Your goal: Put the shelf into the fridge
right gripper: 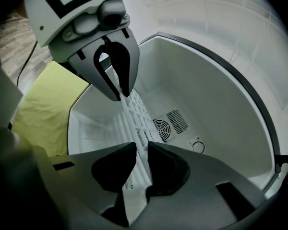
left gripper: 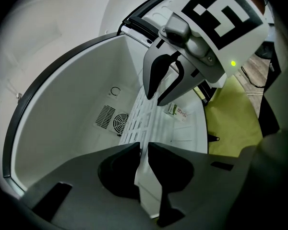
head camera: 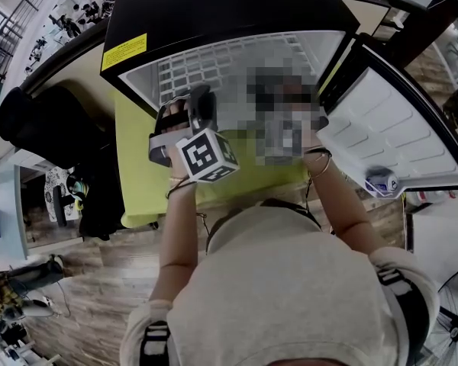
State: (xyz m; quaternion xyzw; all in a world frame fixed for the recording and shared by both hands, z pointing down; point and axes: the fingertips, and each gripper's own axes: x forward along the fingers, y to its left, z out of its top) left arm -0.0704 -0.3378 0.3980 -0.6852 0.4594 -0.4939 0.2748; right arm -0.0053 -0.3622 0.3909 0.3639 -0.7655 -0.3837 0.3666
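Note:
The white grid shelf (head camera: 221,67) lies in the mouth of the black fridge (head camera: 214,6), held edge-on from both sides. My left gripper (head camera: 201,105) is shut on the shelf's left edge. In the left gripper view its jaws (left gripper: 144,150) pinch the shelf (left gripper: 143,116), and the right gripper (left gripper: 164,94) clamps the far edge. The right gripper view shows the right gripper (right gripper: 142,150) closed on the shelf (right gripper: 133,111), with the left gripper (right gripper: 121,92) opposite. A blurred patch hides the right gripper in the head view.
The fridge's white inside wall (left gripper: 62,109) has a round fan vent (left gripper: 119,123) at the back. Its door (head camera: 389,136) stands open to the right. The fridge rests on a yellow-green surface (head camera: 137,174). A dark bag (head camera: 38,120) sits left, a floor fan (head camera: 450,311) lower right.

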